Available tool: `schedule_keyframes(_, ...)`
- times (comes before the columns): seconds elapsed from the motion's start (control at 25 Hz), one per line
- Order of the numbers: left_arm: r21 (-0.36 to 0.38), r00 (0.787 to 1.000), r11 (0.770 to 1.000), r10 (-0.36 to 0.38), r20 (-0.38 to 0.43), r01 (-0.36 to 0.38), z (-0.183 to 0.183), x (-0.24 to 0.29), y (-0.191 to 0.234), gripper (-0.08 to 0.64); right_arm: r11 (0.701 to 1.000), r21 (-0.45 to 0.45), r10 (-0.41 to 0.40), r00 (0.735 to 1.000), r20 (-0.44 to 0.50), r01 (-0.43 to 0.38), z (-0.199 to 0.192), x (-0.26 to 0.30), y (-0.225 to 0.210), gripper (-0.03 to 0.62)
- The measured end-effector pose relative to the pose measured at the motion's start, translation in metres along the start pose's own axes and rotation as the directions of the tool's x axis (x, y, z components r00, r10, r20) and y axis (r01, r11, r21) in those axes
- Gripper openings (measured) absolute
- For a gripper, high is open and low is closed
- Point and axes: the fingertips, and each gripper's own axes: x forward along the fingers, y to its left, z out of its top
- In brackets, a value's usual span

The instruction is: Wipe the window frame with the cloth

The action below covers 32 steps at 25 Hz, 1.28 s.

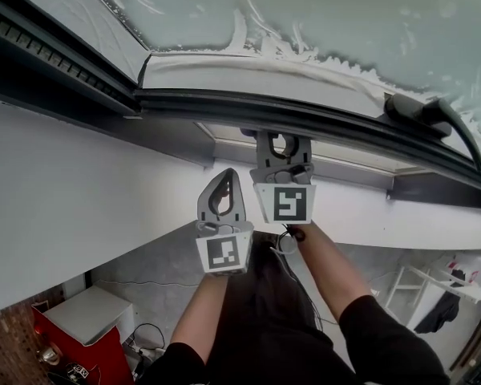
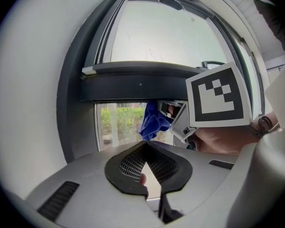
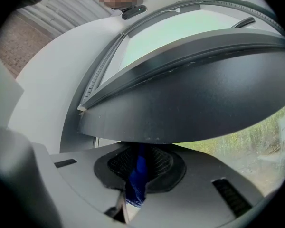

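Note:
The dark window frame (image 1: 305, 119) runs across the head view, and its lower bar (image 3: 194, 99) looms close over my right gripper (image 3: 138, 158). That gripper (image 1: 282, 141) is raised against the underside of the frame and is shut on a blue cloth (image 3: 137, 179), a strip of which is pinched between its pads. From the left gripper view the cloth (image 2: 153, 121) bunches out of the right gripper (image 2: 175, 114) just under the frame (image 2: 137, 84). My left gripper (image 1: 224, 181) hangs lower and to the left, away from the frame, its jaws (image 2: 146, 148) closed and holding nothing.
A black window handle (image 1: 429, 111) sits on the frame at the right. White wall (image 1: 64, 191) slopes below the frame on the left. Far below are a red box (image 1: 80, 335) and a white rack (image 1: 433, 283). Greenery (image 2: 116, 122) shows through the opening.

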Motion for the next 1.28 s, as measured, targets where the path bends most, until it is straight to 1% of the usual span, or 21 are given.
schedule_keyframes(0.12,0.007,1.000,1.000,-0.030,0.001,0.030,0.002,0.002,-0.003,0.005,1.000,-0.003,-0.031,1.000,-0.001,0.031,0.001,-0.002,-0.003,0.034)
schedule_keyframes(0.28,-0.004,0.998,0.998,-0.066,0.004,0.066,0.004,0.006,-0.005,0.005,0.998,-0.008,-0.069,0.998,-0.005,0.069,0.001,-0.005,-0.009,0.034)
schedule_keyframes(0.44,-0.005,0.991,0.991,-0.132,-0.003,0.132,0.000,0.007,-0.008,0.005,0.993,-0.039,-0.113,0.994,0.003,0.113,0.003,-0.007,-0.013,0.034)
schedule_keyframes(0.64,-0.007,0.978,0.978,-0.208,-0.010,0.208,0.003,0.008,-0.006,0.005,0.974,-0.048,-0.220,0.975,-0.017,0.219,0.004,-0.017,-0.025,0.034)
schedule_keyframes(0.76,0.013,0.970,0.970,-0.242,-0.008,0.242,0.005,0.009,-0.008,0.005,0.963,-0.057,-0.265,0.964,-0.021,0.263,0.004,-0.024,-0.035,0.034)
schedule_keyframes(0.92,0.024,0.965,0.964,-0.263,-0.006,0.263,0.005,0.009,-0.014,0.005,0.960,-0.080,-0.268,0.963,0.018,0.269,0.009,-0.025,-0.042,0.034)
schedule_keyframes(1.08,0.052,0.961,0.959,-0.276,-0.019,0.277,-0.001,0.009,-0.022,0.005,0.960,-0.066,-0.271,0.962,0.041,0.274,0.009,-0.025,-0.044,0.034)
schedule_keyframes(1.16,0.058,0.962,0.961,-0.270,-0.026,0.271,-0.001,0.009,-0.026,0.005,0.962,-0.058,-0.264,0.963,0.050,0.267,0.010,-0.026,-0.044,0.034)
schedule_keyframes(1.28,0.083,0.970,0.967,-0.240,-0.042,0.242,0.004,0.010,-0.027,0.005,0.969,-0.056,-0.238,0.969,0.063,0.242,0.011,-0.025,-0.045,0.034)
